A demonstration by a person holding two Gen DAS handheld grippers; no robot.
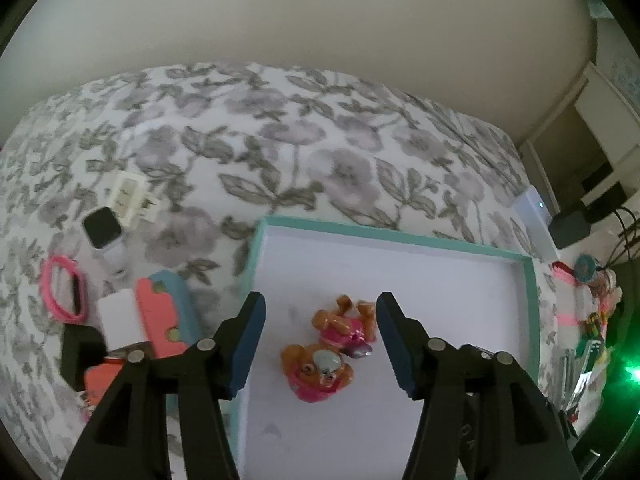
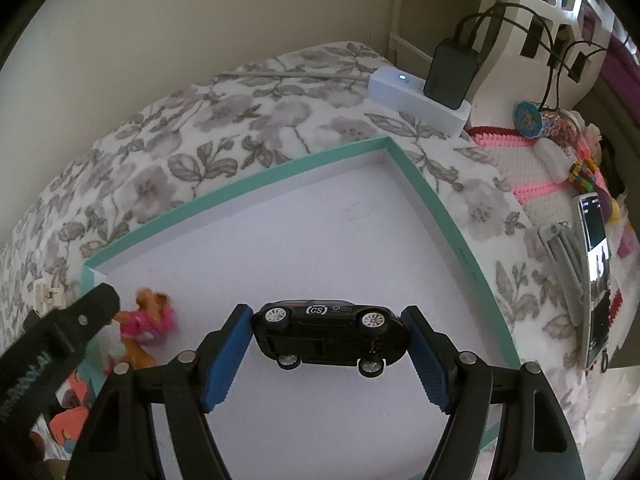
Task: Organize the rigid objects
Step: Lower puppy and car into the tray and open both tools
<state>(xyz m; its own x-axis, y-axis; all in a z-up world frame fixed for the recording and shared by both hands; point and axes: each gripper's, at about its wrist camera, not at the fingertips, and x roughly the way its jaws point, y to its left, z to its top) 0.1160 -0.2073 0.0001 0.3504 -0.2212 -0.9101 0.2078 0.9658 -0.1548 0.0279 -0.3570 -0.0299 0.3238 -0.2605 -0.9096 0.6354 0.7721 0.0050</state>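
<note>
The right tongs (image 2: 328, 344) are clamped end to end on a black toy car (image 2: 330, 330) above the teal-rimmed tray (image 2: 224, 188) on the bed, while the left tongs (image 1: 320, 344) hang spread apart over a toy dog (image 1: 328, 352) lying in it.

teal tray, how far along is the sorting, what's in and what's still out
Done: the toy dog figure lies inside the teal tray, with the left gripper open around it. In hand: the right gripper clamps the black toy car over the tray. Left: the smartwatch, pink hair tie and coral case lie on the bedspread.
</note>
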